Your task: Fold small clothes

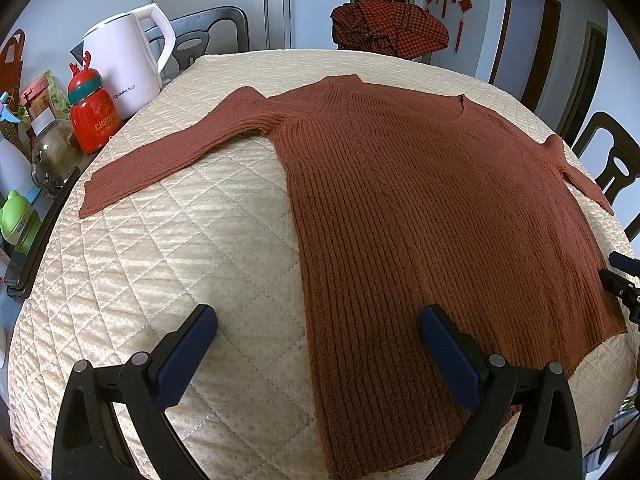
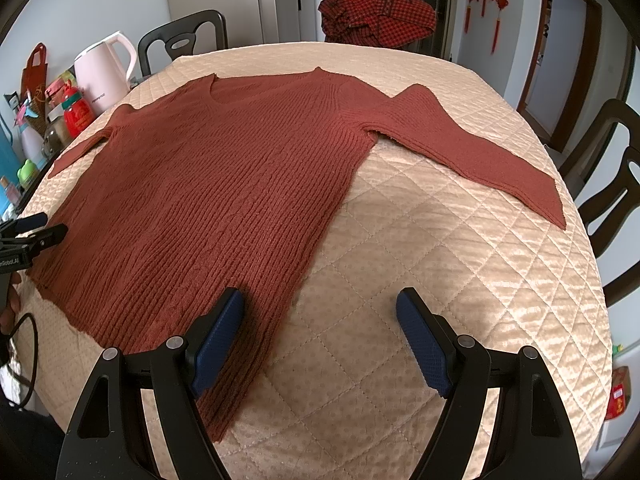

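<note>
One rust-brown ribbed sweater lies flat and unfolded on the surface, which is covered with a cream quilted cloth. Its hem runs along the near edge, its neckline faces the far edge, and both sleeves are spread outward toward the left and right edges.

Left tool: fingers wide apart, holding nothing. It hovers over the near edge, straddling the sweater's left side seam; the right-hand pad is over the knit, the other over bare quilting.

Right tool: fingers wide apart, holding nothing. It hovers over the near edge, straddling the sweater's right side seam; the left-hand pad is over the knit, the other over bare quilting.

Along the left edge stand a pink kettle, a red bottle with antlers on its cap, and a glass jar. Dark chairs surround the surface. Beyond the far edge, a red checked cloth is draped over one chair.
</note>
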The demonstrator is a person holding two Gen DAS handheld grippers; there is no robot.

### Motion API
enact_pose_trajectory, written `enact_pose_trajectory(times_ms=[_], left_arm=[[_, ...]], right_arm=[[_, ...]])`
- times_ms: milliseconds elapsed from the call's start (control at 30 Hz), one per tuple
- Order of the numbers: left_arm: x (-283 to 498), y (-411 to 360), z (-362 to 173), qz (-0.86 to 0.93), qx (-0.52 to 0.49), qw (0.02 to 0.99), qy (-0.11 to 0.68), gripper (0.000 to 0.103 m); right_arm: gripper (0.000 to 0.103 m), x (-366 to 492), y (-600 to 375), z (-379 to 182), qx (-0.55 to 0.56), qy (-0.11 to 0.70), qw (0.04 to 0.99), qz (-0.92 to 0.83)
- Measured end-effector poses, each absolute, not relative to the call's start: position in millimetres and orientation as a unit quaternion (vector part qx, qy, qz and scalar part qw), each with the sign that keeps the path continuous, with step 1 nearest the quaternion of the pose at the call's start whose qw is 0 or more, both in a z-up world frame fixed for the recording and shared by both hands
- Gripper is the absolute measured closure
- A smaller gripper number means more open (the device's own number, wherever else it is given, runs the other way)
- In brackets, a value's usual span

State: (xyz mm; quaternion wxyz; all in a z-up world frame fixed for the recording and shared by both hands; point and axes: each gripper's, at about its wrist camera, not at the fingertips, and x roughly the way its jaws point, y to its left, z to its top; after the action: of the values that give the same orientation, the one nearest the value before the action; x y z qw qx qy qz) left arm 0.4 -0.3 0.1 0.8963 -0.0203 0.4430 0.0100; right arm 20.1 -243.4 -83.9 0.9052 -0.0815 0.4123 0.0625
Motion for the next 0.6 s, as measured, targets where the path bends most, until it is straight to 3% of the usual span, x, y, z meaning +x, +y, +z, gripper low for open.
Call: enact_pose_trajectory(times_ms=[600], left_arm=[[0.6, -0.4, 0.3, 0.01, -0.02, 0.896, 0.443, 0.0]], right_arm=[[0.024, 19.3, -244.2, -83.5, -0.084, 0.418, 0.902, 0.064]])
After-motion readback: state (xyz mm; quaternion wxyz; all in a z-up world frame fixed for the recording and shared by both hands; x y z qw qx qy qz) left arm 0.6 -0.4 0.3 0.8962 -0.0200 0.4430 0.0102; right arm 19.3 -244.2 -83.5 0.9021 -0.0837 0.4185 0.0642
